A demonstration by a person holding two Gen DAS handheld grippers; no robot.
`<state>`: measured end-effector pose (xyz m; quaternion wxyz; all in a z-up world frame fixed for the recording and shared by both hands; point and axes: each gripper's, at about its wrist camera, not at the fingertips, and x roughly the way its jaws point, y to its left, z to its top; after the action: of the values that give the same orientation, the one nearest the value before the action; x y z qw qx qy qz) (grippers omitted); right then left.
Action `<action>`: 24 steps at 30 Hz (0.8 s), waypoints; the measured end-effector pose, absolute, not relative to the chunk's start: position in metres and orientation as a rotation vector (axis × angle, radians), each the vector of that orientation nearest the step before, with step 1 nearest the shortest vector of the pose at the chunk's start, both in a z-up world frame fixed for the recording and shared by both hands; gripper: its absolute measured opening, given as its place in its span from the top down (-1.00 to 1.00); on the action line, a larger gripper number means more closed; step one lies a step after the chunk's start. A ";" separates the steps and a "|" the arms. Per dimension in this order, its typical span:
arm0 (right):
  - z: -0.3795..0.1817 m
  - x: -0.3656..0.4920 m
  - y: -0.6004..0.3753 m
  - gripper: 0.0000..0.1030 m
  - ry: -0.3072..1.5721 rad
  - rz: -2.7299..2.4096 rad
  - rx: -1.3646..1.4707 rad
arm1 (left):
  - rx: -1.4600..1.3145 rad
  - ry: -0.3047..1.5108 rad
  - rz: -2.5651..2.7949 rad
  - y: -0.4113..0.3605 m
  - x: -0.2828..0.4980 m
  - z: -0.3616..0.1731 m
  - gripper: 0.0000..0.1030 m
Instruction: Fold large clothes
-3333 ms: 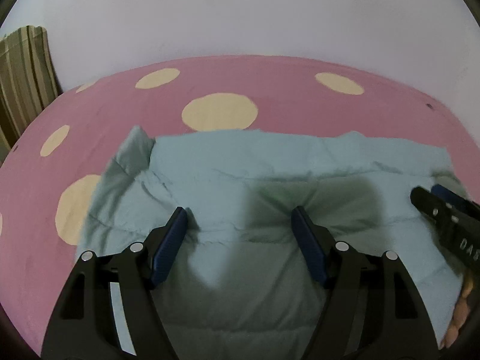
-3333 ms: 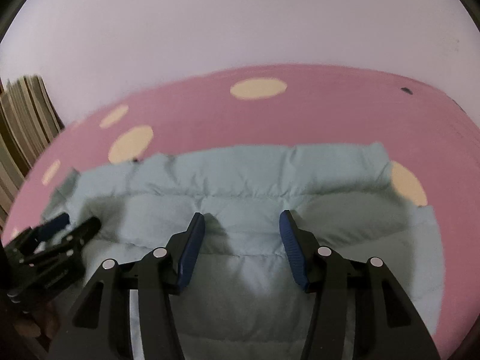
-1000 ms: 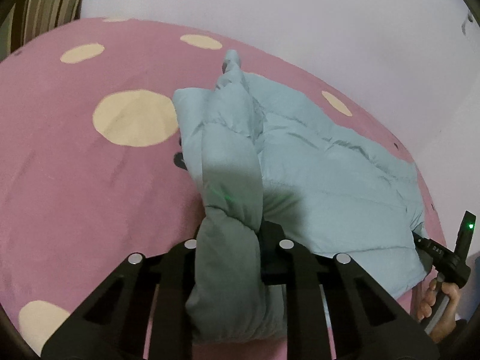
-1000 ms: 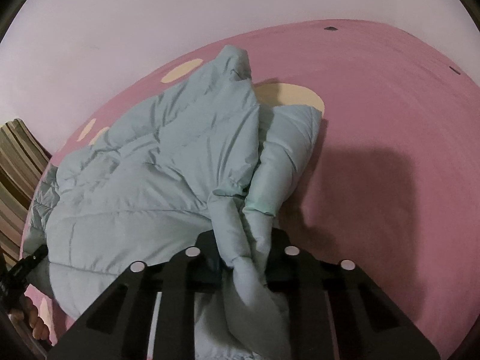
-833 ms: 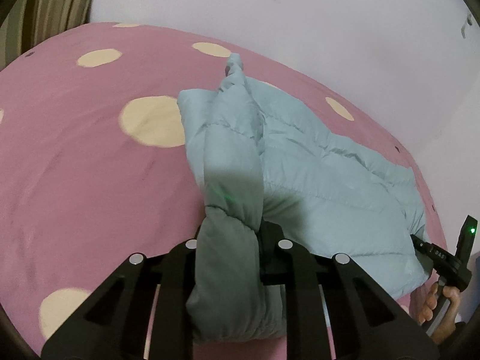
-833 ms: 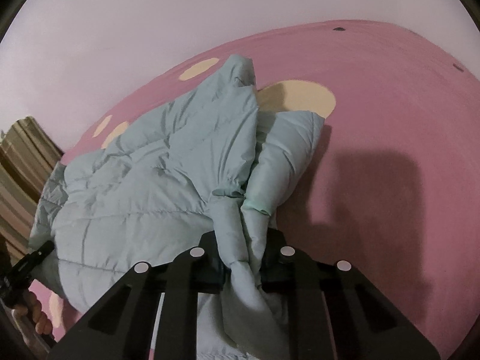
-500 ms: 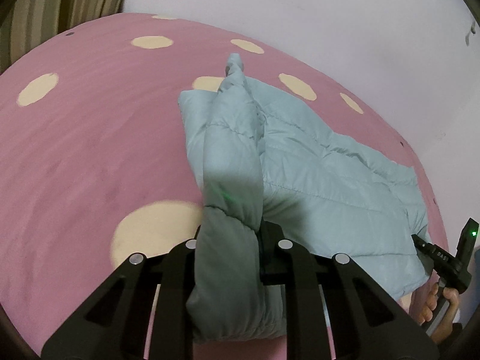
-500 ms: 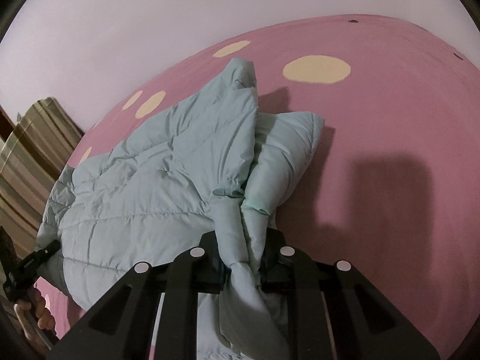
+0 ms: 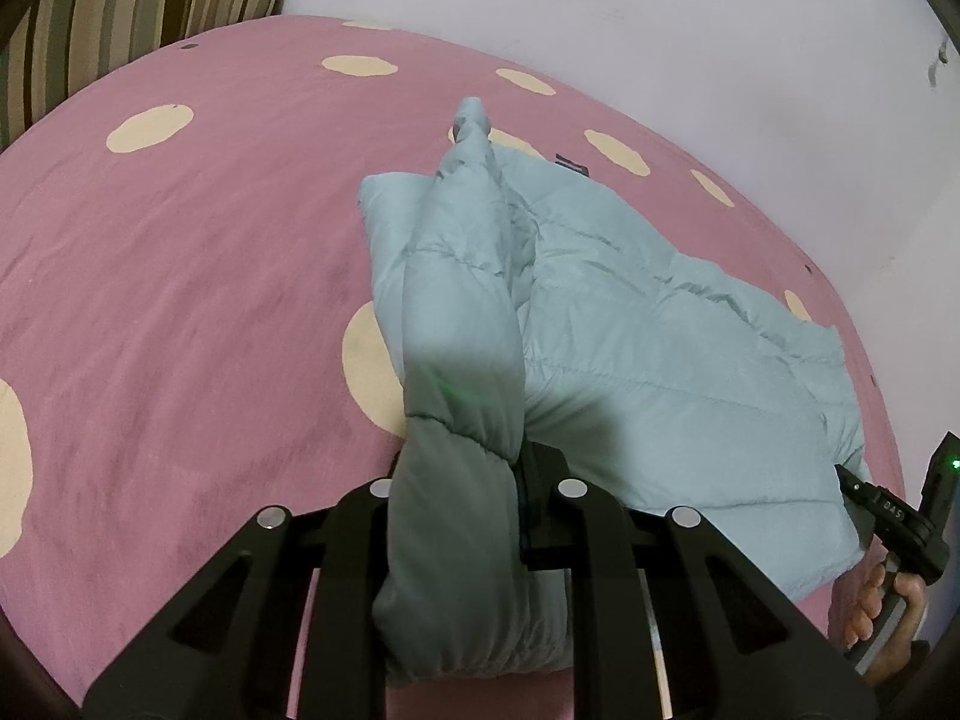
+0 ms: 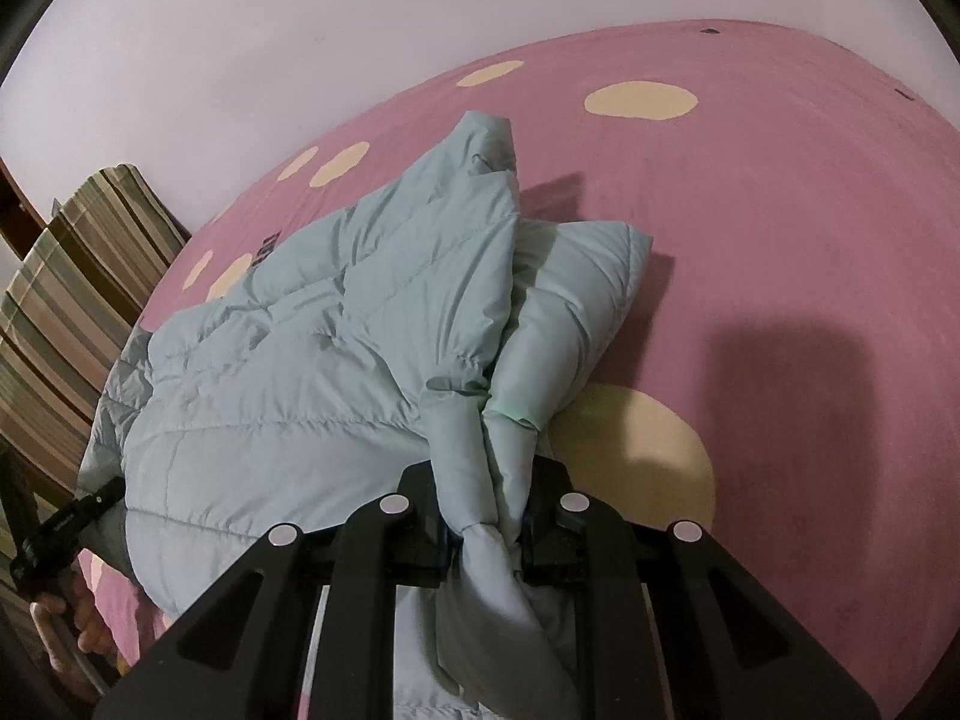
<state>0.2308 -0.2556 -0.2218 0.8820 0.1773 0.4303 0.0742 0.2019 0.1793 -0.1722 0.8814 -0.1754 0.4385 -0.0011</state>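
While both hands work over the pink dotted bedspread (image 9: 180,300), the left gripper (image 9: 462,498) clamps narrow on a bunched fold of the pale blue puffer jacket (image 9: 660,360); the right gripper (image 10: 486,516) pinches another fold. Jacket lies on the bedspread. A dark jacket label is unreadable.

- Open pink spotted bedspread (image 9: 180,300) lies bare to the left of the pale blue padded jacket (image 9: 630,348), up to the far edge by the white wall (image 9: 660,30).
- Right of the jacket (image 10: 300,360), the bedspread (image 10: 810,240) is equally clear.
- A striped curtain (image 10: 72,300) crowds the bed's left edge.
- The jacket's bulk fills the middle.
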 end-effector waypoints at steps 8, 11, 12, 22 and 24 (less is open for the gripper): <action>-0.224 0.232 -0.252 0.57 0.890 0.132 0.342 | -0.354 0.923 0.017 0.178 0.202 -0.177 0.52; -0.224 0.228 -0.251 0.49 0.887 0.119 0.335 | -0.354 0.931 0.025 0.180 0.202 -0.177 0.41; -0.223 0.228 -0.251 0.46 0.887 0.113 0.331 | -0.351 0.933 0.029 0.181 0.202 -0.177 0.37; -0.205 0.211 -0.262 0.33 0.866 0.075 0.325 | -0.349 0.931 0.078 0.195 0.193 -0.172 -0.18; -0.198 0.207 -0.265 0.32 0.847 0.053 0.318 | -0.357 0.928 0.080 0.199 0.191 -0.171 -0.22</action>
<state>0.2069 -0.2651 -0.1978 0.8991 0.1536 0.4090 0.0258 0.1911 0.1990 -0.1706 0.8783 -0.1713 0.4448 0.0381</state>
